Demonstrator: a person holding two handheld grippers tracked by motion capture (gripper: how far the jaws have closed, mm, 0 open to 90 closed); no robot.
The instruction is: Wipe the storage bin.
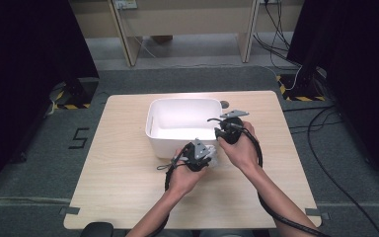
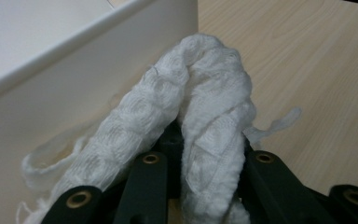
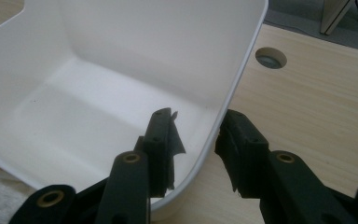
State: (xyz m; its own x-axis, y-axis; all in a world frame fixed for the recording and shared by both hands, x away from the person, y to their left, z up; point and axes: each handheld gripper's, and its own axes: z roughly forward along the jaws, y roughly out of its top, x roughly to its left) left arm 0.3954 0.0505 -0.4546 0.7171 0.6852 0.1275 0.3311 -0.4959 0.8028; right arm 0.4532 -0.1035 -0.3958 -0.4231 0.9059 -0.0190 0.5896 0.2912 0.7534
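Holding a white quilted cotton cloth [image 2: 200, 121] doubled into an arch, the left gripper [image 1: 198, 154] sits just outside the near wall of the white rectangular plastic bin [image 1: 153, 129]. Its jaws are closed tight on the fabric, which folds up over them and trails loose threads toward the light wooden table [image 1: 123, 182]. From this gripper the bin's opening lies at about eleven o'clock in the high view, just past the near rim; that is the relation the next move seems to turn on. The cloth's long axis runs roughly along the jaws and points at the bin wall, which rises right beside the fold.

The right gripper [image 1: 225, 129] straddles the bin's right-hand wall near the near right corner, one jaw inside and one outside. Whether the pads [image 3: 161, 140] press on the plastic cannot be told, though it looks to be steadying the container.

The left hand is the nearer one to carry the cloth. To drop it in, my guess is a lift above the rim, then a short move toward twelve o'clock. The bin's interior looks bare, leaving room. A round grommet hole [image 3: 271, 58] in the table lies beyond the bin at one o'clock, out of the way.
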